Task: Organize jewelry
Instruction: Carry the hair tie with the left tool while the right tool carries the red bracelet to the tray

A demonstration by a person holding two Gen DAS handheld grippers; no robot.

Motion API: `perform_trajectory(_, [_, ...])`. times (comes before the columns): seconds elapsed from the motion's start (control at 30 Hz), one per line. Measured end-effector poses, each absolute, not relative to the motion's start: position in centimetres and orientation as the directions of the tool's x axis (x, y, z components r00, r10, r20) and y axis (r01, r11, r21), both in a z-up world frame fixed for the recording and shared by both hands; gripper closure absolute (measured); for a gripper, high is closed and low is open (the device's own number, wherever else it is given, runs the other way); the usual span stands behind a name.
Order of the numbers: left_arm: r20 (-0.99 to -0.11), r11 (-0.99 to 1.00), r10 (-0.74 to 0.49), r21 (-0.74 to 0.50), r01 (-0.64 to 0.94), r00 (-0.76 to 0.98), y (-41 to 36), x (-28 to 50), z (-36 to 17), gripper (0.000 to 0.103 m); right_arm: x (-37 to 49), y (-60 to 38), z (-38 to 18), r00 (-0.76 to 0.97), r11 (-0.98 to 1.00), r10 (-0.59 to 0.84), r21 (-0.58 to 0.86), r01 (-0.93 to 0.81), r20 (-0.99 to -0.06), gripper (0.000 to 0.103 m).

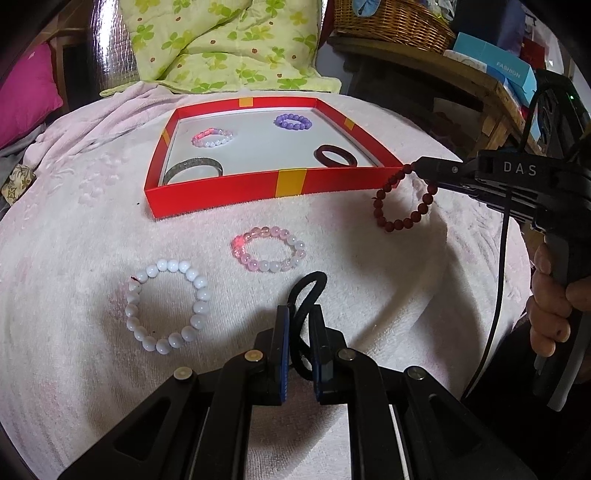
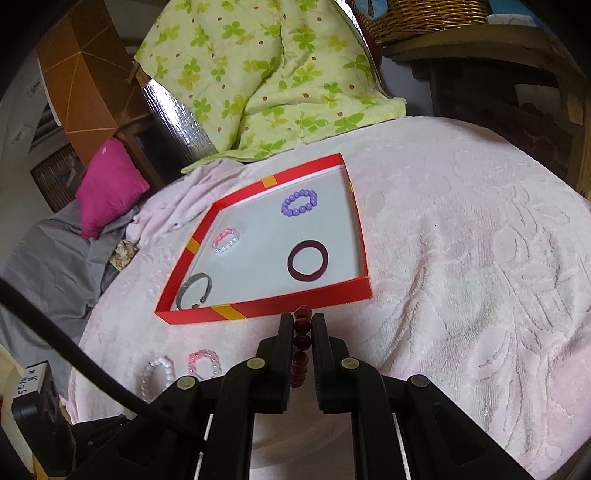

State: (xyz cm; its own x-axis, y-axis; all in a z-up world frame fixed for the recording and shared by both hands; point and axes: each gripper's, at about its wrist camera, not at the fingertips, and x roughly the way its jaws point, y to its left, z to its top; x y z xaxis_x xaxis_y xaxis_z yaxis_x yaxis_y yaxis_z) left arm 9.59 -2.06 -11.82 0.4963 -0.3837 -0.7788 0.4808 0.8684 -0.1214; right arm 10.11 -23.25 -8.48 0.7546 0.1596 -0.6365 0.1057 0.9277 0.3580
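Note:
A red tray (image 1: 221, 188) (image 2: 266, 306) lies on the pink blanket. It holds a purple bead bracelet (image 1: 293, 121) (image 2: 300, 202), a pink-white bead bracelet (image 1: 212, 138) (image 2: 225, 240), a dark ring bangle (image 1: 335, 155) (image 2: 308, 260) and a silver bangle (image 1: 194, 170) (image 2: 195, 290). My left gripper (image 1: 300, 314) is shut on a black hair tie (image 1: 306, 291). My right gripper (image 2: 300, 320) (image 1: 415, 168) is shut on a dark red bead bracelet (image 1: 402, 201) (image 2: 301, 332), held just off the tray's near right corner. A white bead bracelet (image 1: 166, 306) (image 2: 157, 373) and a pink bead bracelet (image 1: 269, 249) (image 2: 205, 363) lie on the blanket.
A green floral quilt (image 1: 229, 44) (image 2: 273, 81) lies behind the tray. A magenta pillow (image 1: 26, 92) (image 2: 110, 184) is at the left. A wicker basket (image 1: 391, 18) and boxes on a wooden shelf (image 1: 480, 85) stand at the right.

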Motion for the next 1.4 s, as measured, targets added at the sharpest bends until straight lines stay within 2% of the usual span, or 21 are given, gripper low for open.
perform_trajectory(0.3, [-0.758, 0.857, -0.420, -0.150, 0.492, 0.499, -1.9, 9.3, -11.0, 0.092, 9.7, -23.3, -7.9, 0.780, 0.925, 0.168, 0.370, 0.087, -0.603, 0.092])
perform_trajectory(0.67, [-0.689, 0.852, -0.476, -0.206, 0.481, 0.547, -0.1, 9.7, -8.6, 0.092, 9.2, -23.7, -6.9, 0.809, 0.917, 0.168, 0.390, 0.081, -0.563, 0.092])
perform_trajectory(0.97, [-0.714, 0.853, -0.468, -0.211, 0.477, 0.521, 0.0, 10.0, -9.3, 0.092, 9.1, -23.9, -6.9, 0.805, 0.913, 0.174, 0.399, 0.083, -0.567, 0.092])
perform_trajectory(1.0, [-0.724, 0.856, -0.462, -0.213, 0.471, 0.512, 0.0, 10.0, -9.5, 0.090, 9.1, -23.9, -7.0, 0.803, 0.911, 0.177, 0.403, 0.084, -0.569, 0.092])
perform_trajectory(1.07, [-0.750, 0.856, -0.461, -0.235, 0.461, 0.474, -0.2, 10.4, -10.1, 0.073, 9.2, -24.0, -7.0, 0.801, 0.910, 0.179, 0.405, 0.086, -0.572, 0.092])
perform_trajectory(1.1, [-0.763, 0.858, -0.459, -0.248, 0.450, 0.456, -0.3, 10.6, -10.5, 0.059, 9.2, -24.0, -7.0, 0.800, 0.910, 0.178, 0.404, 0.087, -0.573, 0.092])
perform_trajectory(1.13, [-0.768, 0.860, -0.456, -0.252, 0.443, 0.449, -0.4, 10.6, -10.7, 0.052, 9.2, -24.0, -7.0, 0.798, 0.910, 0.180, 0.405, 0.087, -0.575, 0.092])
perform_trajectory(1.4, [-0.817, 0.857, -0.401, -0.176, 0.484, 0.415, -2.6, 10.4, -12.3, 0.052, 9.2, -23.6, -7.3, 0.786, 0.914, 0.189, 0.399, 0.080, -0.589, 0.092])
